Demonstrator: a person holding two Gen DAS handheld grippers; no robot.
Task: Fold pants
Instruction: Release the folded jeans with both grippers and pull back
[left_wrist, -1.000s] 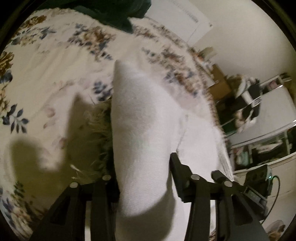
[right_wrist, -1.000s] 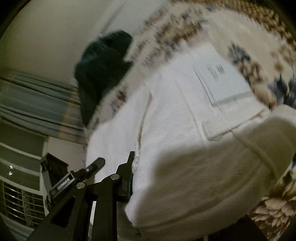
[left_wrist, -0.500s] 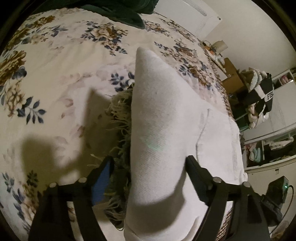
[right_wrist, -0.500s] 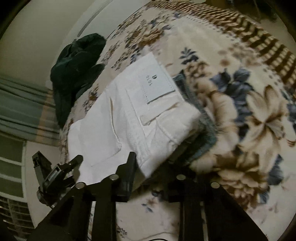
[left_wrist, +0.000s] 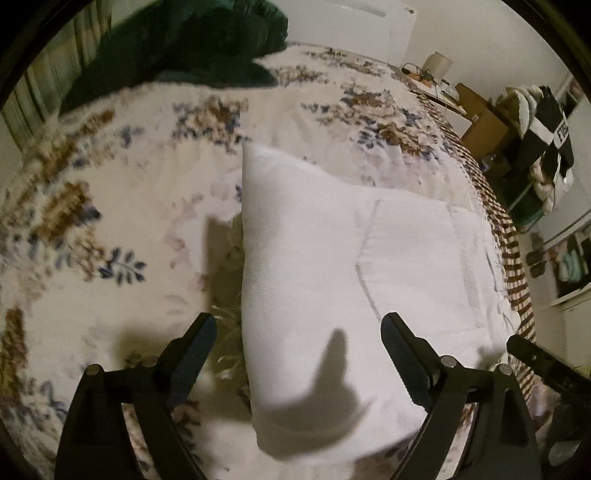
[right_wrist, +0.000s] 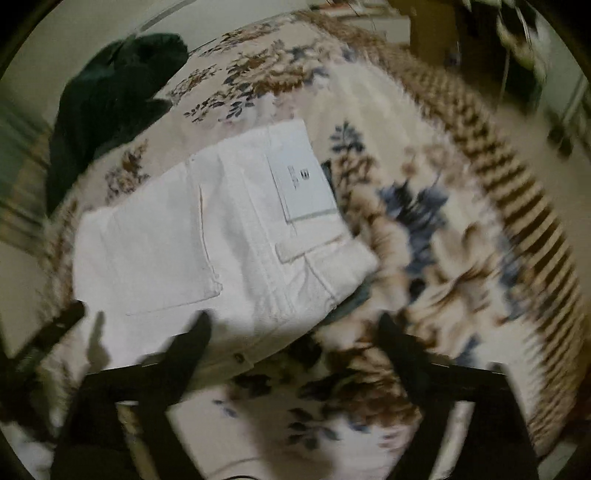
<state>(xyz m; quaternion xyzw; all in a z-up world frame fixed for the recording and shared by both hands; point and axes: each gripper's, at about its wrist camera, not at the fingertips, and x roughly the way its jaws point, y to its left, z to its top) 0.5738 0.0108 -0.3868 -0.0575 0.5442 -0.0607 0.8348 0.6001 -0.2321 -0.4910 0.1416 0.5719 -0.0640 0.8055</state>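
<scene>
White pants lie folded in a thick stack on the floral bedspread. Frayed hem threads stick out at the stack's left side. My left gripper hovers above the near end of the stack, its jaws opening wide and clear of the cloth. In the blurred right wrist view the pants show a back pocket and a white paper tag. My right gripper hangs over their near corner with its jaws opening and nothing pressed between them.
A dark green garment is heaped at the far end of the bed, also in the right wrist view. The bedspread's brown striped border marks the bed's edge. Shelves and hanging clothes stand beyond it.
Both grippers have let go of the white pants, spread their jaws wide and lifted away. The pants have dropped from a raised fold into a flat stack on the bed.
</scene>
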